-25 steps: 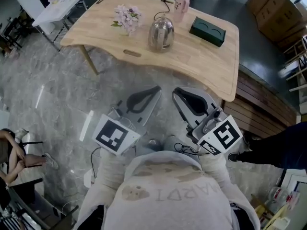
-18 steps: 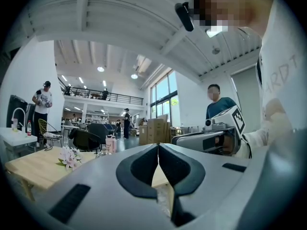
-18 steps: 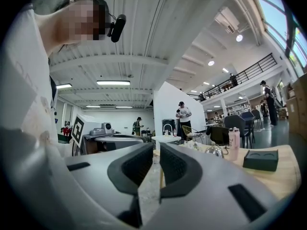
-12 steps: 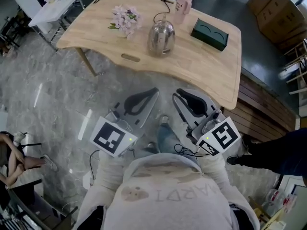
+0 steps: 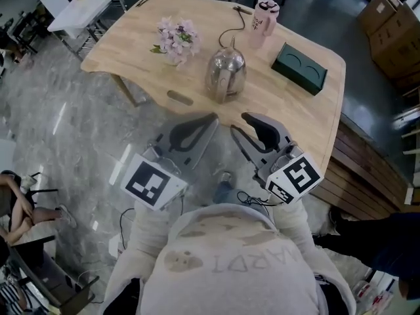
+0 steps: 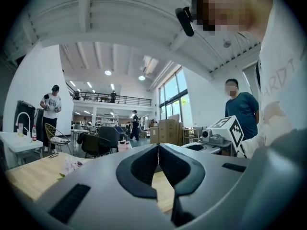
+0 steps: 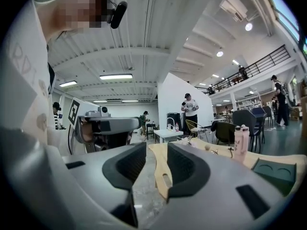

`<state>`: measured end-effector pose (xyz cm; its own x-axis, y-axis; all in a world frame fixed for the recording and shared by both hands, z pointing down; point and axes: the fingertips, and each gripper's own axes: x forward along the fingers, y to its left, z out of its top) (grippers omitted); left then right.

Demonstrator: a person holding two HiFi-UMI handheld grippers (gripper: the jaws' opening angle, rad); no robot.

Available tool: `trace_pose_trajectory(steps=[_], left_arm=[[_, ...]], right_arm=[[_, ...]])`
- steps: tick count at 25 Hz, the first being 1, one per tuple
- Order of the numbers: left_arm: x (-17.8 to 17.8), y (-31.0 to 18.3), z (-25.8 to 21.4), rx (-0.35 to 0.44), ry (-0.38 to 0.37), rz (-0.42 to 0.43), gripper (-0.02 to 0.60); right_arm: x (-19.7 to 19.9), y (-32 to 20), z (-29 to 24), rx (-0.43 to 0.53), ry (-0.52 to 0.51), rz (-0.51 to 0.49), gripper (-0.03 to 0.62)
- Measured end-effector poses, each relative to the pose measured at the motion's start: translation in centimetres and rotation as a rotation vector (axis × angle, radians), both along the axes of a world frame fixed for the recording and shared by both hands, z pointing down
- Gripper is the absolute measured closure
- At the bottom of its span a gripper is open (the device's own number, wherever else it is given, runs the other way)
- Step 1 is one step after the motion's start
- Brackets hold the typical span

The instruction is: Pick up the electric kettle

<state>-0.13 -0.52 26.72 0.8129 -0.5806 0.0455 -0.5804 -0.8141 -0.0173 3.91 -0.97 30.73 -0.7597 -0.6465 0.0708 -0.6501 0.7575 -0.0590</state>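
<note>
Wooden table (image 5: 298, 120) is filling upper frame | electric kettle (image 5: 225, 77) standing upright at upper centre, just above both tips, about equally near | left gripper (image 5: 214, 118) pressing jaws together, empty | right gripper (image 5: 237, 123) jaws just opening partway, empty

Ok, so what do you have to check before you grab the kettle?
1. Kettle standing upright: ok, the electric kettle stands on the table.
2. Right gripper jaws apart: ok, they have just been opening, nothing between them.
3. Left gripper jaws apart: not ok, shut and empty.
4. Grippers at the kettle: not ok, both are short of it, near the table's edge.
5. Room around the kettle: ok, flowers and green box stand apart from it.
</note>
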Motion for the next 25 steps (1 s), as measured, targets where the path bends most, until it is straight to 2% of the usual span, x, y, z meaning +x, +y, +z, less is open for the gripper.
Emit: trace_pose_trajectory(steps=[10, 25], left_arm=[[1.6, -4.7, 0.3, 0.008, -0.028, -0.054, 0.568], [-0.2, -9.7, 0.0, -0.02, -0.059, -0.042, 0.568]], right_arm=[[1.5, -6.4, 6.1, -0.128, 0.032, -0.041, 0.401], [-0.1, -12.4, 13.3, -0.312, 0.059, -0.037, 0.372]])
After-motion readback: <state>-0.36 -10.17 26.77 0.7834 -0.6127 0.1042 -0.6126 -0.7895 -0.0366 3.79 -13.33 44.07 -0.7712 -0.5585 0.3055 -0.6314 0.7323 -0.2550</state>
